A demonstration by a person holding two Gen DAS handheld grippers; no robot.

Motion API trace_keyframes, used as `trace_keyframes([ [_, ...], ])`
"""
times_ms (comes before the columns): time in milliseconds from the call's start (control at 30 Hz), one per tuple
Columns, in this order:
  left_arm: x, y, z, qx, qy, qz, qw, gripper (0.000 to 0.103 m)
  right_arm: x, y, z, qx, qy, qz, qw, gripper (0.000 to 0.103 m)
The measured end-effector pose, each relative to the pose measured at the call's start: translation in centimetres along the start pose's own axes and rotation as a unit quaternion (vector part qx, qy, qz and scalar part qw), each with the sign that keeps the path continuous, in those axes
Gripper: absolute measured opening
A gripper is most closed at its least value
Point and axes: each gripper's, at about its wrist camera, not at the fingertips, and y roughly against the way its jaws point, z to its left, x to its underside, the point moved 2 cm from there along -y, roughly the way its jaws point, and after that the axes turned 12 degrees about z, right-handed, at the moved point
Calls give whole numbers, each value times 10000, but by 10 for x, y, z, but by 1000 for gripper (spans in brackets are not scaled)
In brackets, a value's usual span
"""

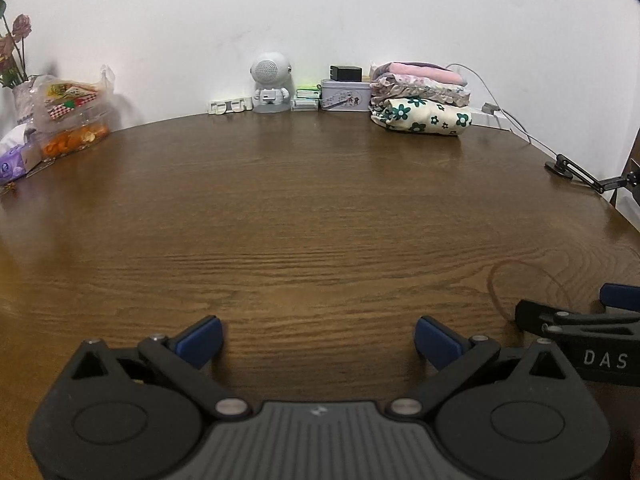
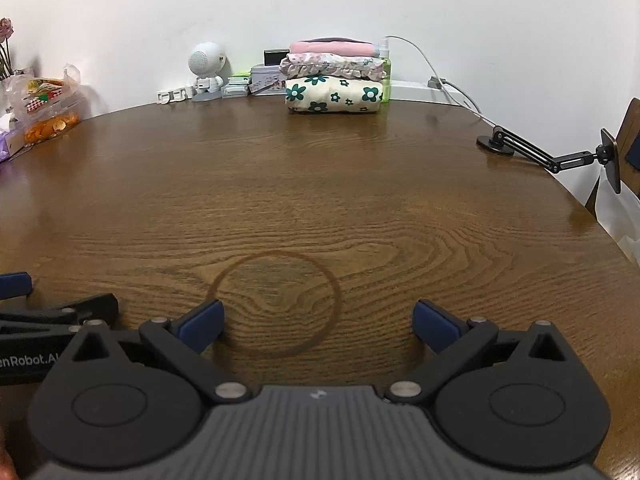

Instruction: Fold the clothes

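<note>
A stack of folded clothes (image 1: 420,96) sits at the far edge of the brown wooden table (image 1: 300,208), against the wall: a cream piece with green flowers at the bottom, a frilly floral piece, a pink one on top. It also shows in the right wrist view (image 2: 334,76). My left gripper (image 1: 318,340) is open and empty, low over the near part of the table. My right gripper (image 2: 318,324) is open and empty, over a ring mark (image 2: 276,304) in the wood. The two grippers are side by side; the right gripper's fingers (image 1: 576,320) show in the left wrist view.
Along the wall stand a white robot-shaped speaker (image 1: 272,84), a tin box (image 1: 346,94) and small boxes. A bag of snacks (image 1: 68,112) and flowers (image 1: 16,48) are at the far left. A cable and a black phone-holder arm (image 2: 548,152) are at the right edge.
</note>
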Motion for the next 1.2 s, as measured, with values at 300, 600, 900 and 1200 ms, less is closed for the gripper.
trace_keyframes([
  [300,1,1,0,-78,73,-7,9999,103,-3,-2,0,-28,44,0,10000,102],
  [600,-3,-3,-1,-67,66,-1,10000,103,-3,-3,-1,-76,110,1,9999,102],
  [900,-5,-4,-1,-119,129,4,9998,103,-4,-4,1,-26,40,-3,10000,102],
  [1200,-6,-4,0,-139,158,6,9998,103,-4,-5,2,-81,99,-5,9999,102],
])
